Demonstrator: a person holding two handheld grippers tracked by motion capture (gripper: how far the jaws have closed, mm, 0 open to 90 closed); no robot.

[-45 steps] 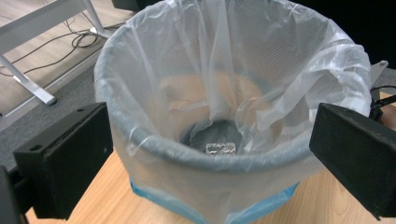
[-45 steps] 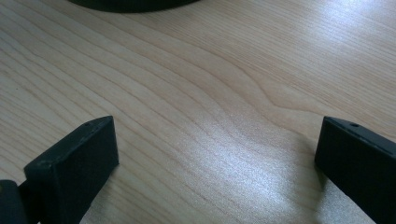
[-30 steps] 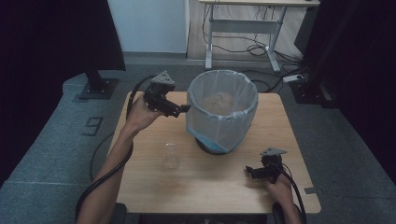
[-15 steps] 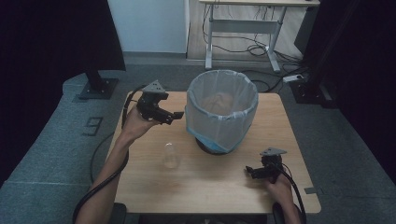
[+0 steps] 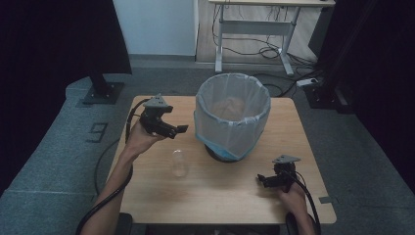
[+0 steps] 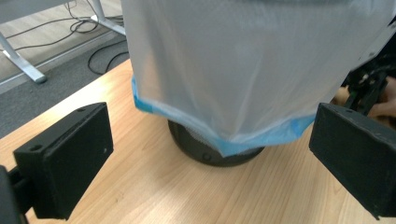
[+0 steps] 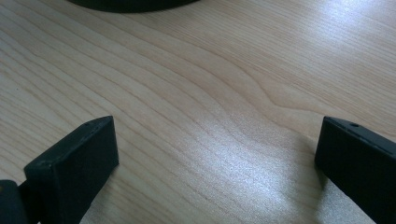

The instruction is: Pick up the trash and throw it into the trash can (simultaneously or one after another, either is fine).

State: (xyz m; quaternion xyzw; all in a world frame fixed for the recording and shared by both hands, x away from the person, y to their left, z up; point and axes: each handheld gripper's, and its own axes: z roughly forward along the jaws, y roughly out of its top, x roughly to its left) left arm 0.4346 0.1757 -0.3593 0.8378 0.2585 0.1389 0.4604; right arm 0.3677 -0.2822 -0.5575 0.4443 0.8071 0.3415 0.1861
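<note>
A black bin lined with a pale bag with a blue hem stands at the middle of the wooden table; its dark base and the bag's side loom close in the left gripper view. A clear plastic bottle stands left of the bin, toward the table's front. My left gripper is held above the table just left of the bin, open and empty, pointing at the bin. My right gripper rests low near the front right of the table, open over bare wood.
A desk frame with cables stands on the floor behind the table. A dark stand base sits at the back left. Black curtains flank both sides. The other hand and its gripper appear past the bin.
My left gripper has drawn back from the bin's rim, moving left and lower, away from the bag. The right gripper has stayed put.
</note>
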